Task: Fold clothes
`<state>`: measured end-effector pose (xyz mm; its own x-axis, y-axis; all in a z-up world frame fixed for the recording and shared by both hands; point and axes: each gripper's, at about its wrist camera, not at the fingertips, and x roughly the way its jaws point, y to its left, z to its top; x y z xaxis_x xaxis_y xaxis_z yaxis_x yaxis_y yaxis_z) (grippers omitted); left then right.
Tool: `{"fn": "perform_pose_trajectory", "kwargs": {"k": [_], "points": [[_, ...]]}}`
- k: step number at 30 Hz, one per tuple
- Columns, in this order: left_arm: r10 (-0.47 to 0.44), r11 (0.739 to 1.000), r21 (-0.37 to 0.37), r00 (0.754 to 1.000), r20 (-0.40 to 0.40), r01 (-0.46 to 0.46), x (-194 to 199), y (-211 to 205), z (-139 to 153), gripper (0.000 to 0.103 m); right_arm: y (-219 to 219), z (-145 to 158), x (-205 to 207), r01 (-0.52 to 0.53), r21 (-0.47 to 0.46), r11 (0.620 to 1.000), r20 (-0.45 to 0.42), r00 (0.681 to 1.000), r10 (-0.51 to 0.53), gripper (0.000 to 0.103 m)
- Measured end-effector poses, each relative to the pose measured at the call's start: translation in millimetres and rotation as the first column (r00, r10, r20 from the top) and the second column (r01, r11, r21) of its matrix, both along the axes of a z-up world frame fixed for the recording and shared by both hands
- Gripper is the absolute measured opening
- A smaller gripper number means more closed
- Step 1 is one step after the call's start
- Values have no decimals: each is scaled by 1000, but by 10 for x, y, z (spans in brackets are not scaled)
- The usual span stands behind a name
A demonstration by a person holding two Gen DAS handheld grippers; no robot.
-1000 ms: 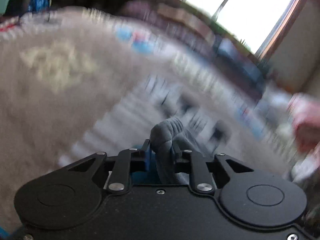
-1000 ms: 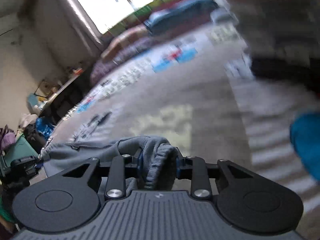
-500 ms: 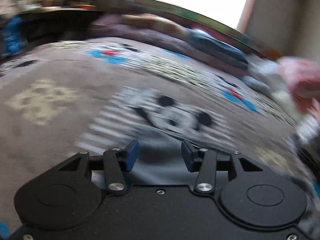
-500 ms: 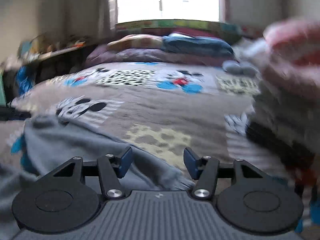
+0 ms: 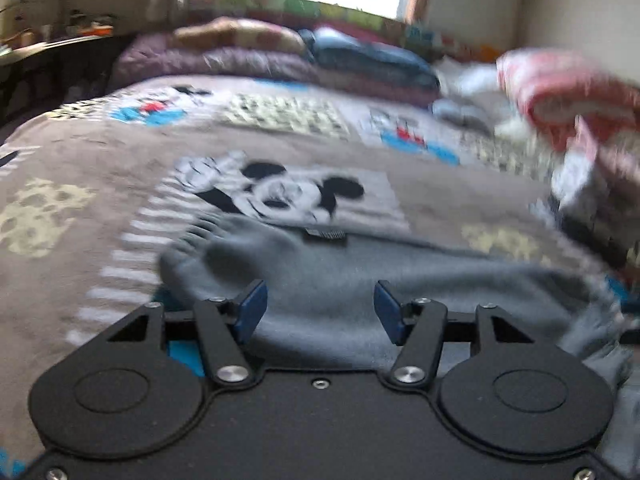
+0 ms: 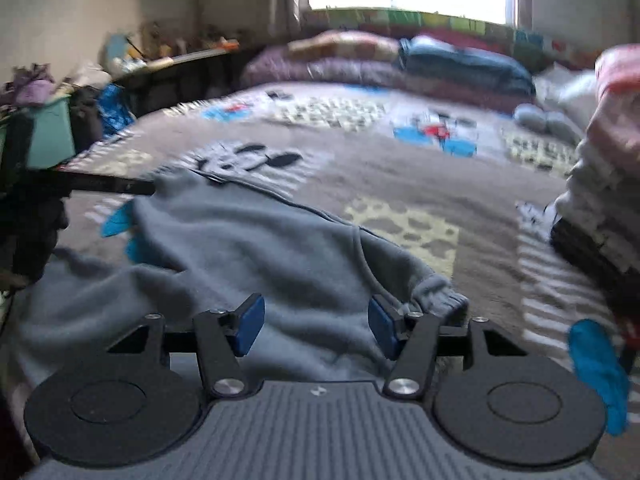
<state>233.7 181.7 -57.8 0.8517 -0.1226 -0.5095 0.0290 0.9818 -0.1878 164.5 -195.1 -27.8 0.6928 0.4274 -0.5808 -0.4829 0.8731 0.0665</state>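
Both your grippers have let go of the grey sweatshirt (image 5: 320, 280). Left gripper (image 5: 319, 307) and right gripper (image 6: 316, 322) fingers stand apart, fabric lying flat on the bed (image 6: 400, 176) beyond them.

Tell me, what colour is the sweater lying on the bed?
The sweater is plain grey; the right wrist view shows it best.
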Motion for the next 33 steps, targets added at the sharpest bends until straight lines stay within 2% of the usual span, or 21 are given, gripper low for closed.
{"fn": "perform_pose_trajectory", "kwargs": {"k": [4,6,8,10,11,13,15,17,18,21,24,27,30,32,33], "points": [[28,999,-17,998,55,-27,-380,41,95,58,-34,-17,-464,-9,52,999,52,999,6,57],[11,1000,-8,997,76,-10,-625,-23,136,57,-4,-76,-618,-23,72,997,60,998,19,53],[-18,1000,4,995,95,18,-844,-152,169,47,51,-138,-748,-40,86,995,68,997,35,48],[-69,998,15,993,101,68,-1047,-347,160,34,96,-198,-838,-43,98,994,88,996,34,47],[-103,994,31,990,95,100,-1113,-456,126,32,116,-252,-855,-36,97,995,81,996,28,46],[-161,984,89,985,66,155,-1249,-722,-5,31,158,-455,-831,6,36,999,1,1000,-6,45],[-185,974,135,983,10,182,-1265,-893,-218,31,84,-633,-851,33,53,998,-44,999,-31,43],[-181,961,202,981,-62,190,-1218,-997,-494,32,60,-617,-922,45,45,998,-30,999,-44,39],[-174,962,200,982,-71,185,-1229,-986,-489,33,83,-595,-962,48,18,999,-23,999,-47,39],[-128,980,148,991,-46,133,-1329,-859,-339,45,93,-552,-1061,58,-18,998,-17,998,-58,37],[-31,997,64,999,15,30,-1540,-609,-209,45,12,-515,-1135,99,36,994,-30,995,-98,38],[71,996,42,996,55,-73,-1725,-389,-134,45,80,-436,-1213,61,36,997,64,996,-63,40],[153,987,36,987,55,-155,-1804,-208,-163,45,194,-367,-1209,-6,19,1000,165,986,3,39],[206,976,77,979,3,-206,-1776,-91,-268,46,248,-426,-1051,-10,-18,1000,161,987,13,45],[207,976,74,978,-25,-205,-1762,-23,-318,48,222,-557,-882,8,-36,999,54,999,-6,46]]}}
